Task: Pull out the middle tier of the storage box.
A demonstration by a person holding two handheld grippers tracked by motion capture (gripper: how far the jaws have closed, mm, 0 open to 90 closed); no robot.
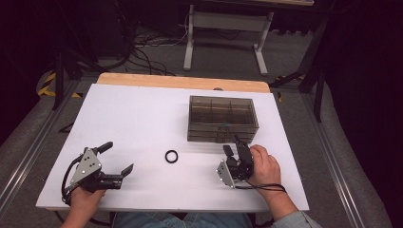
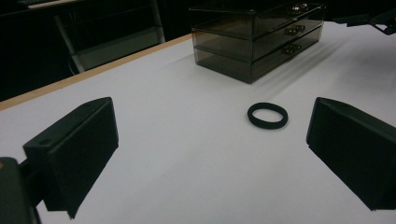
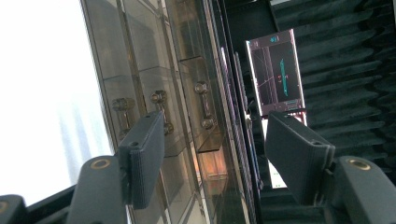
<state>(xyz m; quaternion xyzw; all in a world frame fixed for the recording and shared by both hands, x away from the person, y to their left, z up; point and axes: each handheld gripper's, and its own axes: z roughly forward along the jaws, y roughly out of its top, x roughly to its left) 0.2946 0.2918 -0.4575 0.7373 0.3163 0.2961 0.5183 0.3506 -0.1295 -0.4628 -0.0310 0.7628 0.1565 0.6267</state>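
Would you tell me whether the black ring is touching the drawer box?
Apart: the high view shows bare white table between the black ring and the drawer box.

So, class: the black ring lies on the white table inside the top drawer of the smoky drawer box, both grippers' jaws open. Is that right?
Not quite. The black ring lies on the bare white table, apart from the drawer box, as the high view shows. The left gripper and right gripper do have open jaws.

The drawer box (image 1: pixel 222 118) is smoky, glossy see-through plastic with shiny metal-looking handles (image 3: pixel 203 105). Beside it, the ring (image 1: pixel 171 156) looks matt black, rubbery. The table (image 1: pixel 133 123) is smooth matt white, wood-edged behind the box.
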